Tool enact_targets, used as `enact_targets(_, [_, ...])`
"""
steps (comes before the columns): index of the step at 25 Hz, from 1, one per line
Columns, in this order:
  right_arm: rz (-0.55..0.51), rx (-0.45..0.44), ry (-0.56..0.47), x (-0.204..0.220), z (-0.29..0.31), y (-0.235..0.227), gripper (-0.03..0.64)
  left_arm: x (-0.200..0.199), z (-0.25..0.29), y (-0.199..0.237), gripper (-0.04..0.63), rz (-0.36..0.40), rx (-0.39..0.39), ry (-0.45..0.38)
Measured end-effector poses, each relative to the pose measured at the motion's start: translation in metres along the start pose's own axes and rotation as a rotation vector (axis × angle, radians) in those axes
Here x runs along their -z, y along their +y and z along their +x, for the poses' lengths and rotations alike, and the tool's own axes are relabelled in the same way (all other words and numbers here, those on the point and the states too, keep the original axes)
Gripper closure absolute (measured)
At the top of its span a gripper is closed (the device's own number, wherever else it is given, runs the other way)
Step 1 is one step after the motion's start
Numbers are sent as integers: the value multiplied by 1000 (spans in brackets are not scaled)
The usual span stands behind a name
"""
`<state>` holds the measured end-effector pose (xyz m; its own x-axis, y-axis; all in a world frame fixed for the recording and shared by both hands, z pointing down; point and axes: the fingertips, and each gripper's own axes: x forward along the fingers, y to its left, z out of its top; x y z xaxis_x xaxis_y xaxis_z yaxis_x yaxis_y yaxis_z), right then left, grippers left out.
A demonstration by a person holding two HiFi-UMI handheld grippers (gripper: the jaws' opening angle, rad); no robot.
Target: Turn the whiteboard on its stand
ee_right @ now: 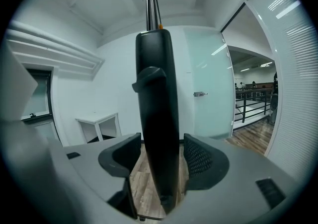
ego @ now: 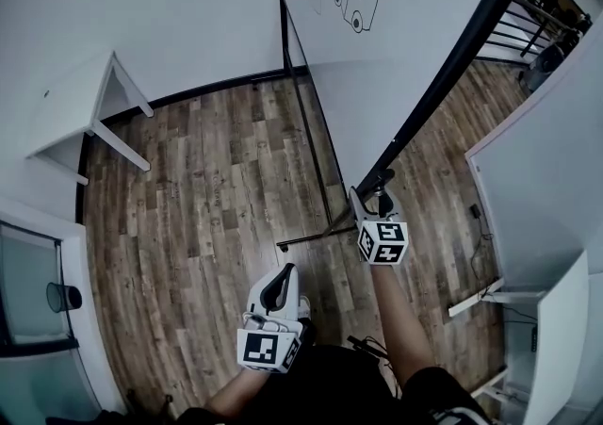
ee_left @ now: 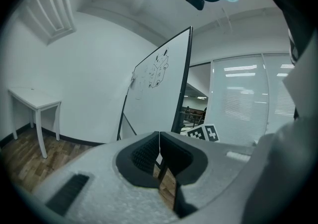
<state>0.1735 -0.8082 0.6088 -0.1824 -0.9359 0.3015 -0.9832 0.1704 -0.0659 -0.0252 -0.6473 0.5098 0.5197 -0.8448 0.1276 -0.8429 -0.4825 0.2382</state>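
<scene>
The whiteboard [ego: 377, 65] tilts on its black stand [ego: 306, 131], with marker drawings near its top. My right gripper [ego: 372, 191] is at the bottom end of the board's black frame edge [ego: 452, 65]. In the right gripper view that black edge [ee_right: 156, 118] stands upright between the jaws of the right gripper [ee_right: 160, 156], which are open; a gap shows beside the right pad. My left gripper [ego: 283, 284] hangs lower, apart from the board, over the wood floor. In the left gripper view the left gripper [ee_left: 159, 143] is shut on nothing, and the whiteboard [ee_left: 156, 89] stands beyond it.
A white table [ego: 85, 112] stands against the left wall. A black railing [ego: 528, 18] runs at the far right. A white panel [ego: 546, 159] stands to the right, and a frosted glass door [ee_right: 208, 84] lies ahead. The stand's foot [ego: 316, 237] rests on the floor between my grippers.
</scene>
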Motion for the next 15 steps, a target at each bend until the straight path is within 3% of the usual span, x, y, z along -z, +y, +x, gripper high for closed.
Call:
enact_targets(10, [-19,30,15,1,34,-2,388,6,-6,9,577,-11,-16,8])
enact_targets(12, [-25,45,25,2,33,-5,448,7,-10,10,577,-12,-18,8])
enact_targets(15, [-36,51,28,1,32,-3,453,10,-14,12,577,-16,-21,12])
